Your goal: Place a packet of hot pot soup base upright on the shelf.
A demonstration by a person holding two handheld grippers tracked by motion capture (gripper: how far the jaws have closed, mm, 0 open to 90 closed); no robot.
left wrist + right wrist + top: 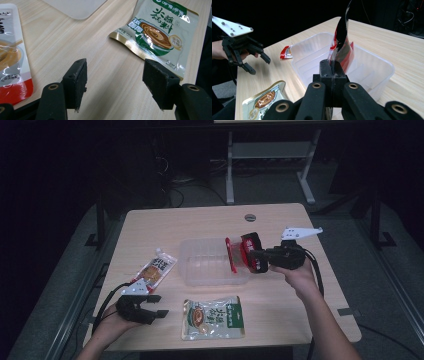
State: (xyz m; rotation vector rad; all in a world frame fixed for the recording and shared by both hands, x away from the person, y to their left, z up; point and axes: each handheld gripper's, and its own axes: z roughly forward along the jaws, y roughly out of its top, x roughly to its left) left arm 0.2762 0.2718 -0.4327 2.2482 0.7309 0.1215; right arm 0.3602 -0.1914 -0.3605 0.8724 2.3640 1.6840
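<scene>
My right gripper (251, 254) is shut on the edge of a red packet (233, 253), which it holds upright over the right end of a clear plastic bin (200, 270). In the right gripper view the packet (342, 42) rises from the closed jaws (332, 68) above the bin (377, 67). My left gripper (161, 305) stands open low over the table's front left, with nothing between its pads (77, 80). A green-and-white sauce packet (213, 318) lies flat just right of it, also seen ahead of the open jaws as a green packet (155, 35).
An orange-and-white noodle packet (155, 270) lies left of the bin, with its end (10, 57) beside the left jaw. A round grommet (250, 217) sits near the table's far edge. The left gripper (260, 67) and the green packet (264, 100) appear in the right gripper view.
</scene>
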